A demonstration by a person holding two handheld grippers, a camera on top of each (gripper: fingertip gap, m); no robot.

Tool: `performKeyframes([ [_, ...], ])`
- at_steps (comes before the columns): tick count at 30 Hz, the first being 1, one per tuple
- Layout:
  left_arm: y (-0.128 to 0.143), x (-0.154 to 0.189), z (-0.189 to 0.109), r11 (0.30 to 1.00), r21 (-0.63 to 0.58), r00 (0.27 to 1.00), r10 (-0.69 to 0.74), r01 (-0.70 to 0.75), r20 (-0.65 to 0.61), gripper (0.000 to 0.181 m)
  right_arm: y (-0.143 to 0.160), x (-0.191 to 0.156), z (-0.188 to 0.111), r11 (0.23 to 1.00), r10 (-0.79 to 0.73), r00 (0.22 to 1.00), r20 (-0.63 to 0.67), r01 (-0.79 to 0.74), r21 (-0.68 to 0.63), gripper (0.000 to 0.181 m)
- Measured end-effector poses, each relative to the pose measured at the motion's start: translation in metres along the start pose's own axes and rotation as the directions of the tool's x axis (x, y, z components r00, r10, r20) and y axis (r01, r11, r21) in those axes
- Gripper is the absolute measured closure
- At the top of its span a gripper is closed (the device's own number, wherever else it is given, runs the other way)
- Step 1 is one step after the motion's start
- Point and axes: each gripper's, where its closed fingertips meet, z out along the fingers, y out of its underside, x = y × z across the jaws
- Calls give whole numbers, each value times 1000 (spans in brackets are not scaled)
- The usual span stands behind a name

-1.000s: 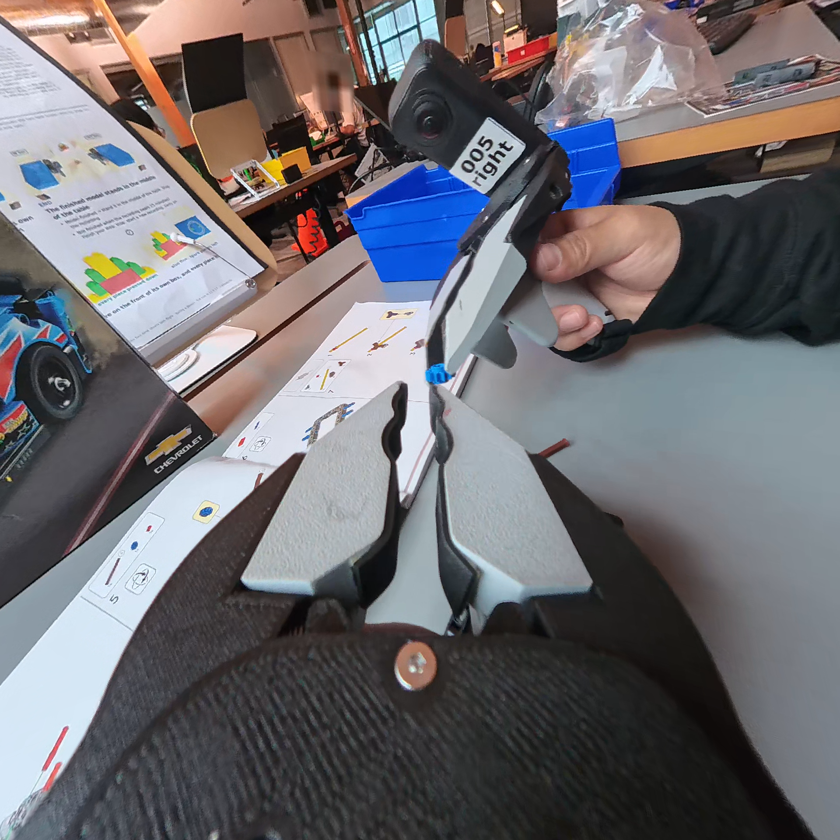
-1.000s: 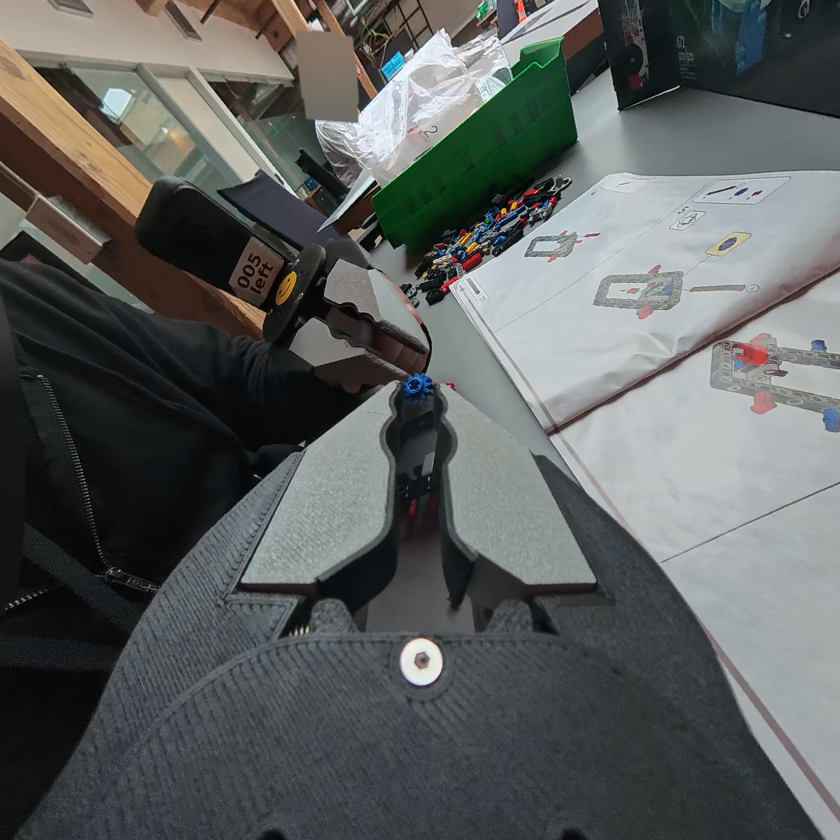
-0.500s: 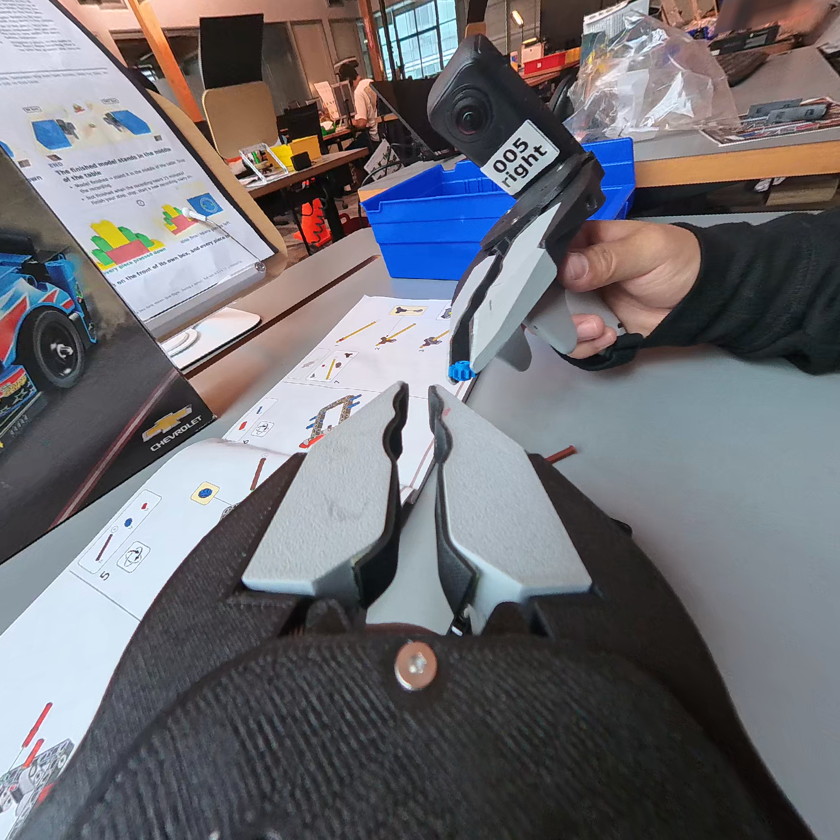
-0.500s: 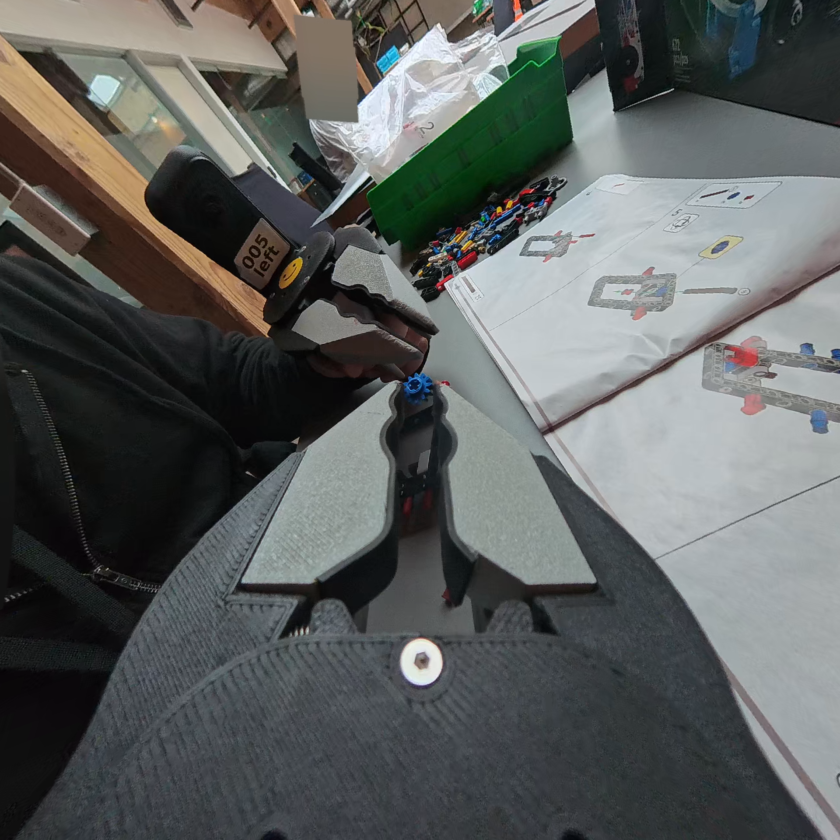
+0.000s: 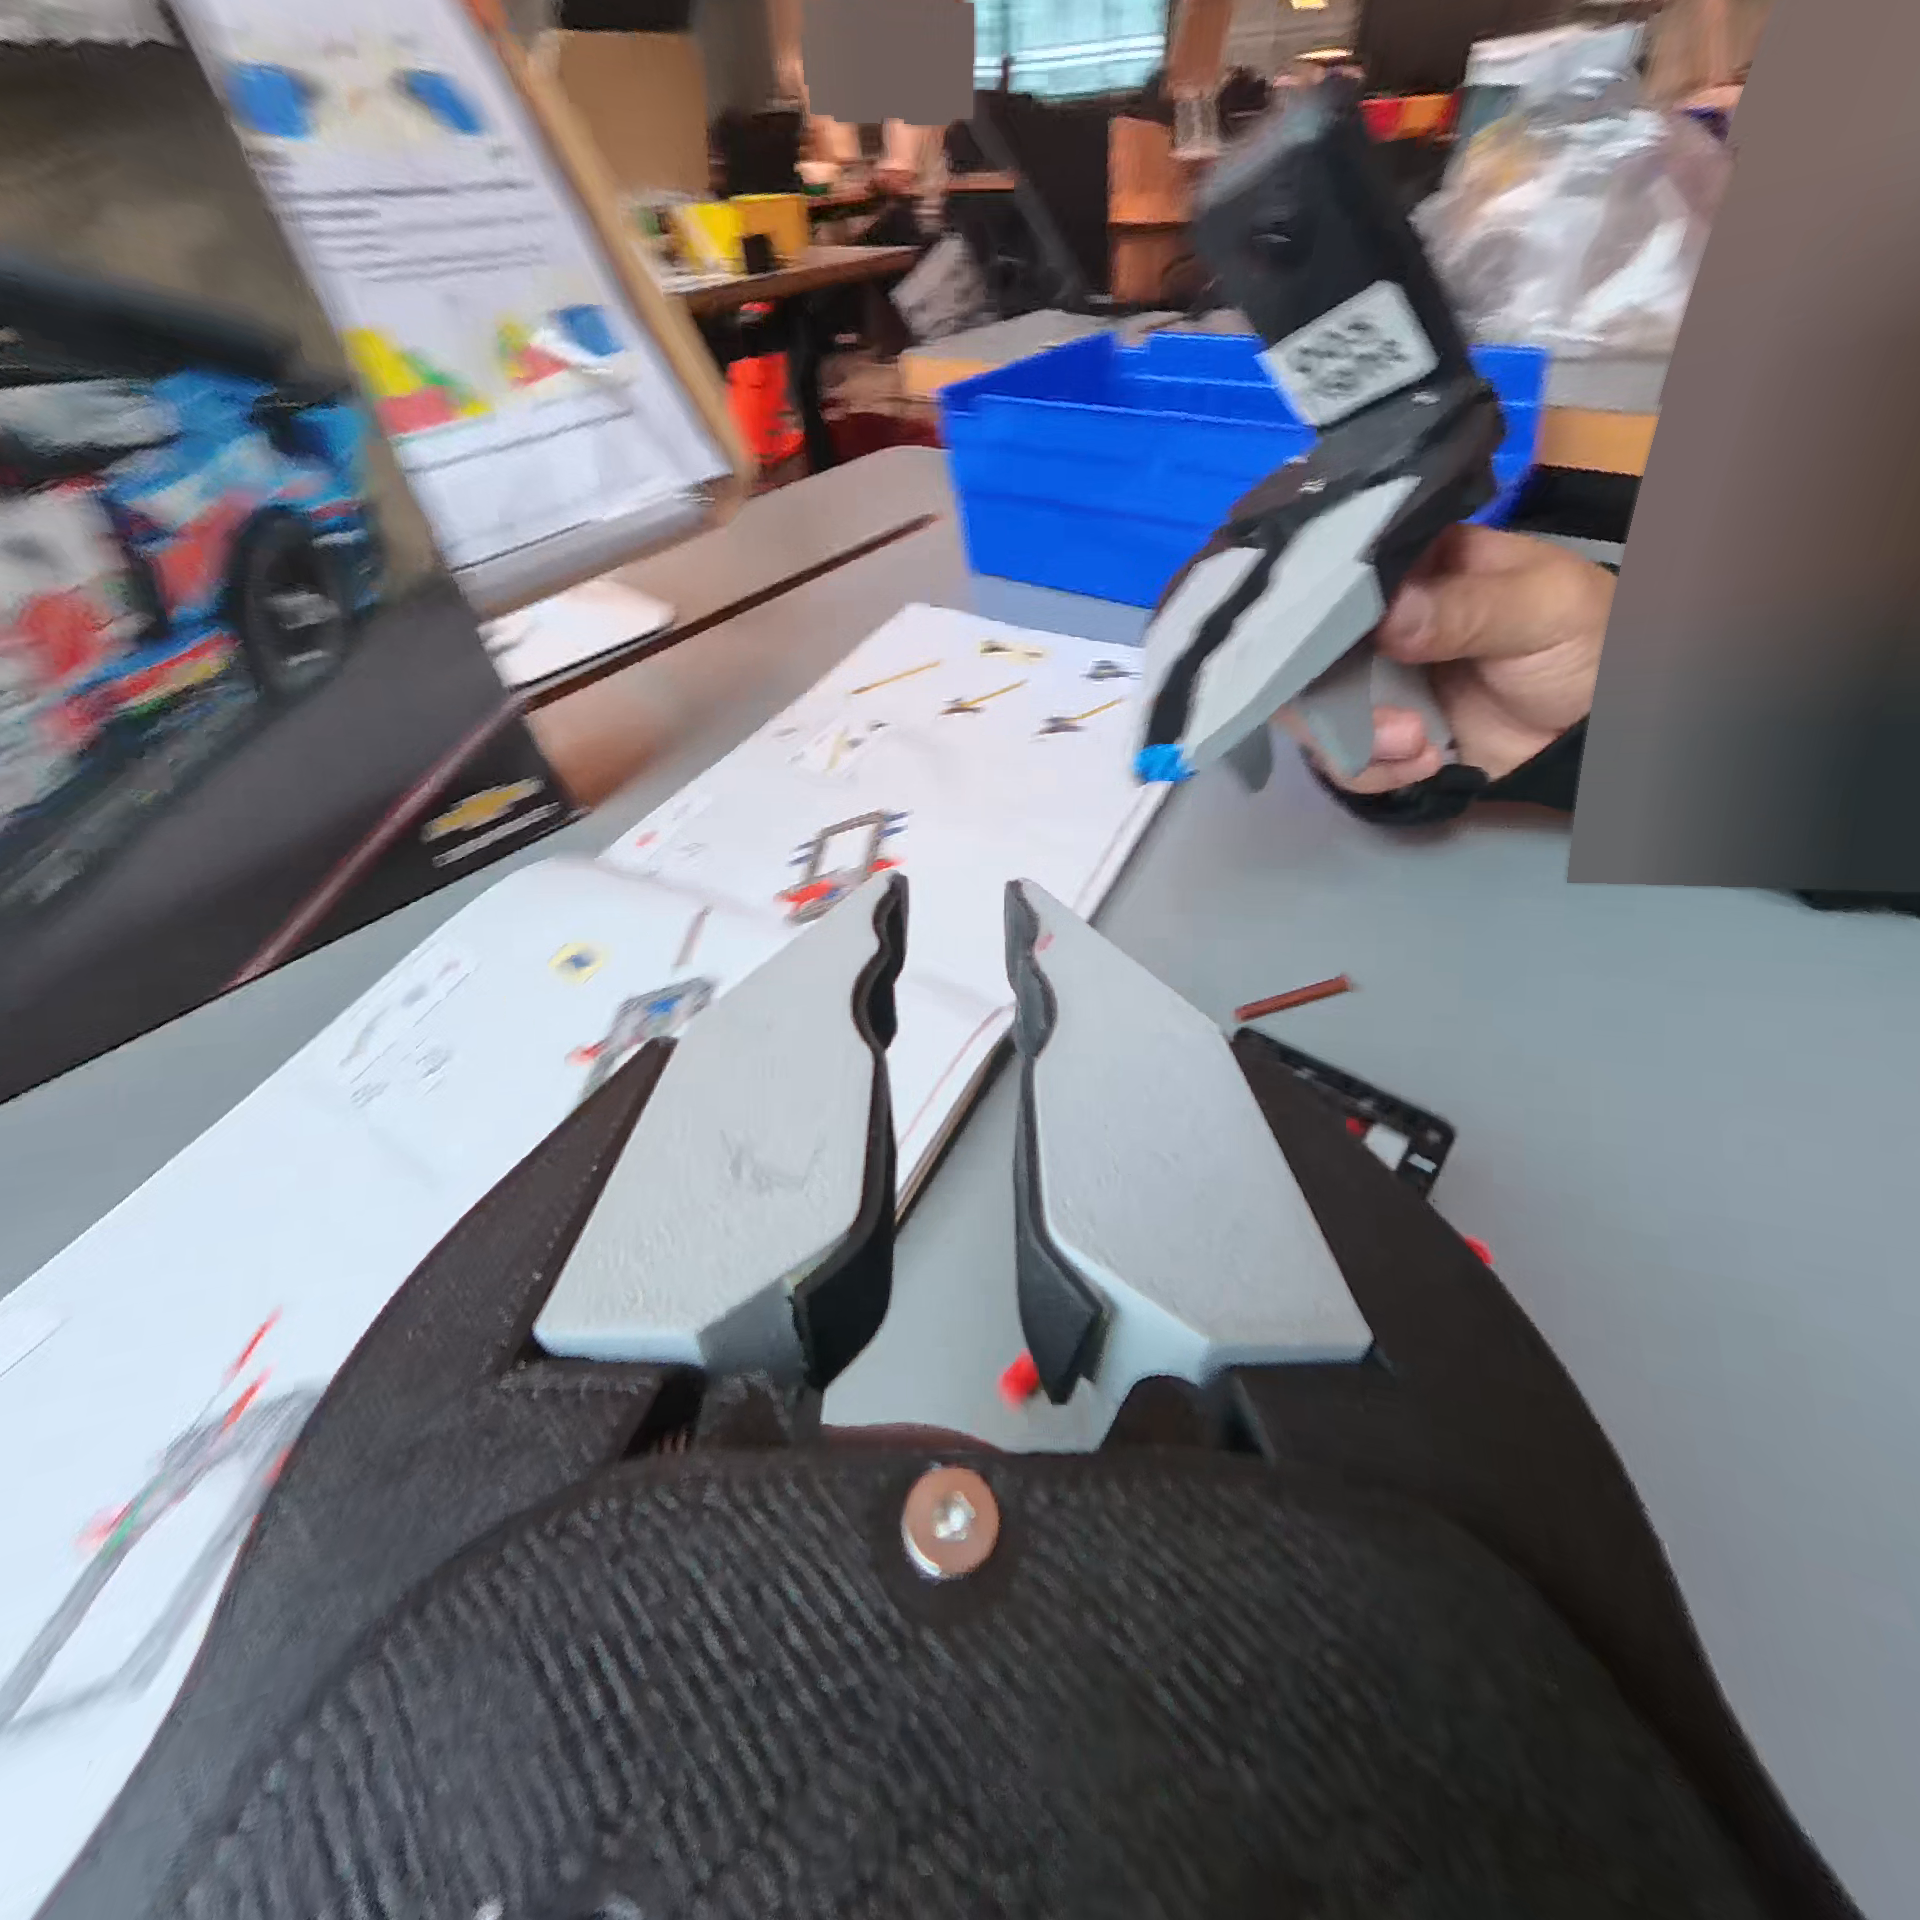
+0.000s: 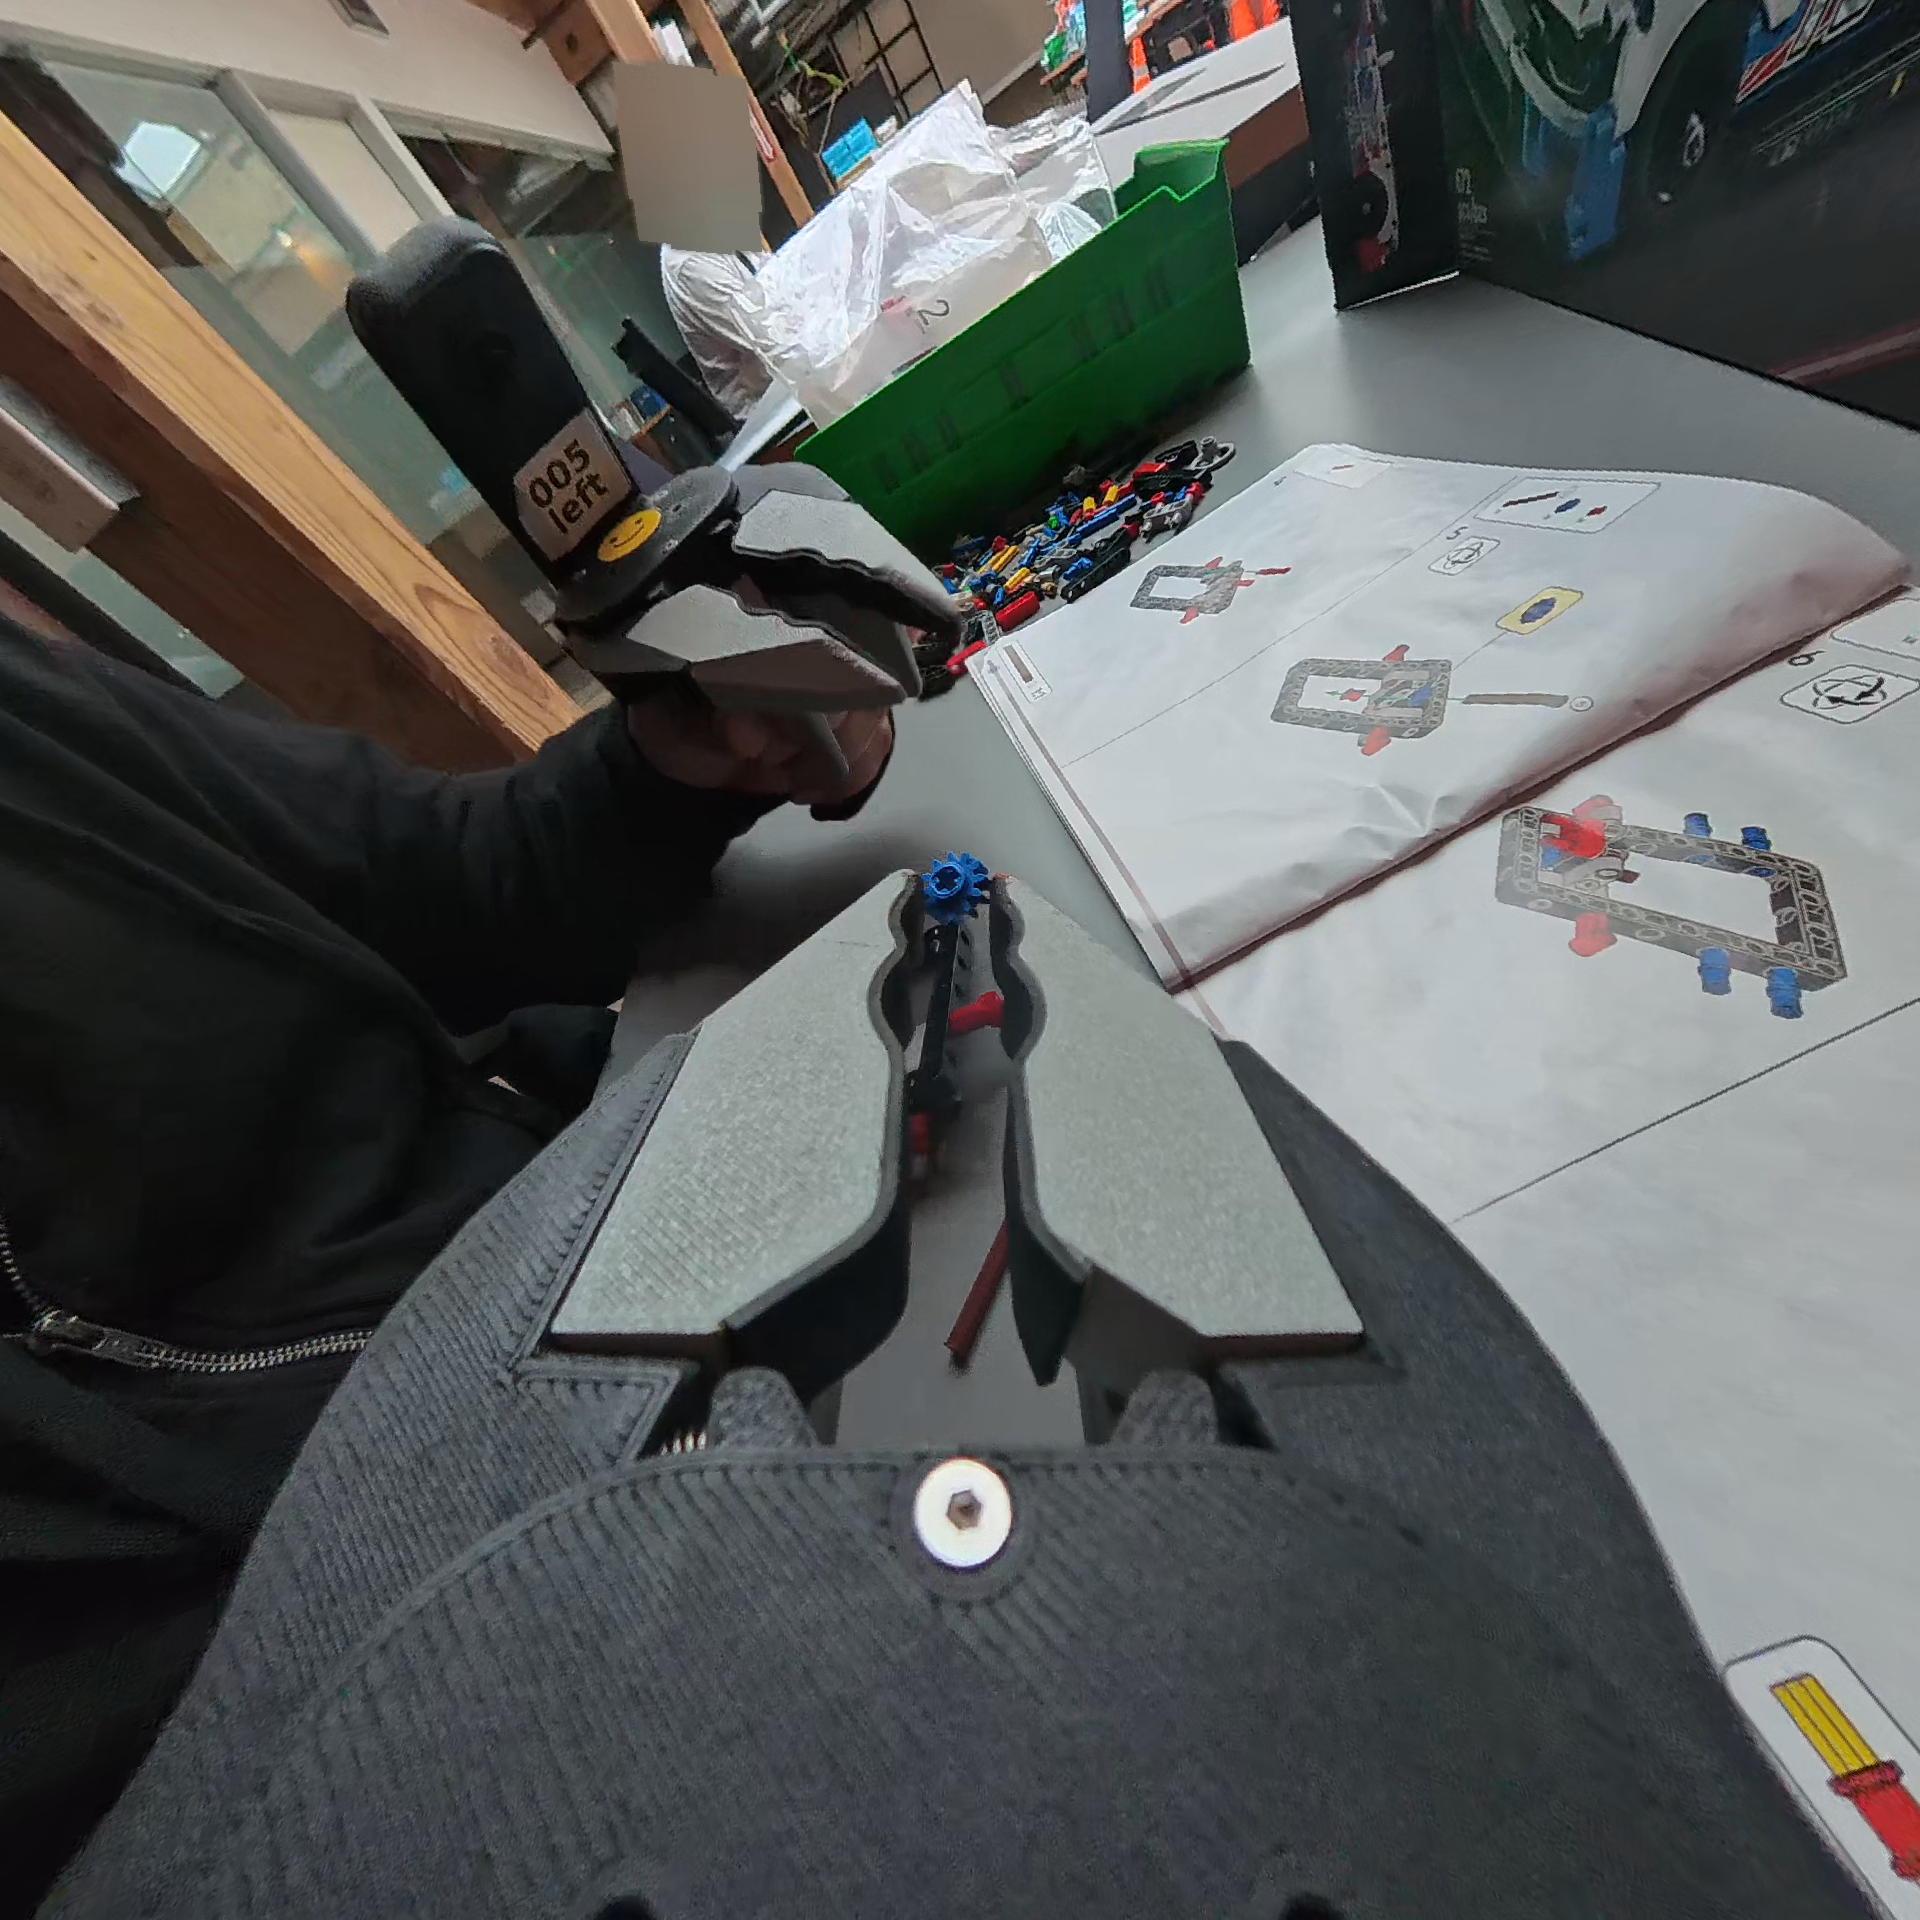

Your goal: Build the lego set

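Pinching the small blue gear (image 6: 951,883) at the very tips of our right gripper (image 6: 954,902), we judge it light, hard and slippery; grip its toothed rim. Our left gripper (image 5: 954,906) hangs slightly open, empty, above the booklet (image 5: 977,727).

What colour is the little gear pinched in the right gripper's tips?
Blue. The gear sits between the right gripper tips, clearest in the right wrist view.
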Motion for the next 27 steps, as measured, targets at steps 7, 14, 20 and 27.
performKeyframes([
  [7,22,-5,-55,998,-28,990,-59,63,126,167,0,-5,1,998,-69,998,9,69,-6,173],
  [14,45,25,-77,993,-91,989,83,-72,125,166,2,-11,0,989,-150,988,31,150,-3,173],
  [20,61,31,-98,986,-163,990,66,-45,126,166,6,-8,-2,982,-187,982,14,187,-7,172],
  [27,61,25,-119,992,-126,990,21,-3,143,166,9,-4,-1,982,-187,982,5,187,-17,172],
])
